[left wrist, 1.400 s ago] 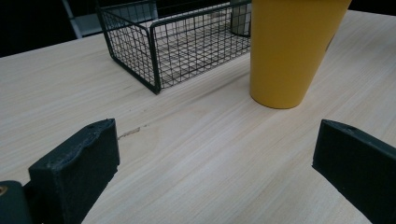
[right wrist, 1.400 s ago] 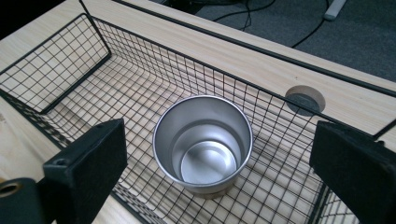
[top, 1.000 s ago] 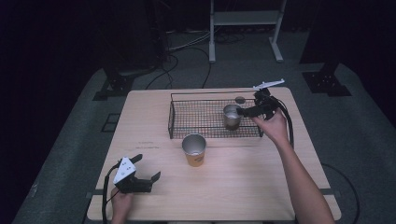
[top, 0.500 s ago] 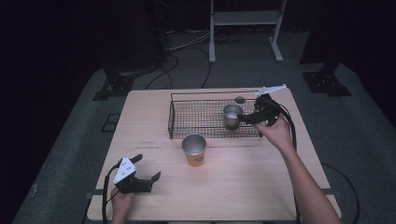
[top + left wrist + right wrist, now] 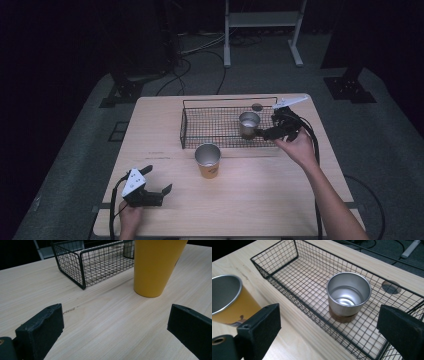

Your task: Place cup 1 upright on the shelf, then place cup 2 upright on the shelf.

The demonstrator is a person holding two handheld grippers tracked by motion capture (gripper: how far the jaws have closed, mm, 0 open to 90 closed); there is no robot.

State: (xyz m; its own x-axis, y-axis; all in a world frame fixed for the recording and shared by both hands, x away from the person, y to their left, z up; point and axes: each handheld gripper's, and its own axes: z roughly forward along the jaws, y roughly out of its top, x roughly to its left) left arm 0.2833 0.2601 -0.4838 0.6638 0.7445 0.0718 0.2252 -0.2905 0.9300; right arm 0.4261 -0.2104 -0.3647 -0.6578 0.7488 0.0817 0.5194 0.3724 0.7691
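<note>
A silver metal cup (image 5: 248, 123) (image 5: 348, 296) with a brown base stands upright inside the black wire basket (image 5: 200, 134) (image 5: 287, 262) (image 5: 82, 267) at the table's far middle. A yellow cup (image 5: 208, 159) (image 5: 155, 265) (image 5: 227, 300) with a silver inside stands on the table just in front of the basket. My right gripper (image 5: 265, 133) (image 5: 332, 337) is open at the basket's right end, its jaws spread wide on either side of the silver cup and apart from it. My left gripper (image 5: 159, 181) (image 5: 115, 327) rests open near the front left edge, well short of the yellow cup.
The light wooden table (image 5: 260, 200) has a round cable hole (image 5: 257, 106) (image 5: 390, 286) behind the basket. Cables and metal stand legs (image 5: 260, 35) lie on the dark floor beyond the far edge.
My right gripper has drawn back a little from the silver cup, toward the basket's right front corner. The cup stays standing in the basket. The left gripper has not moved.
</note>
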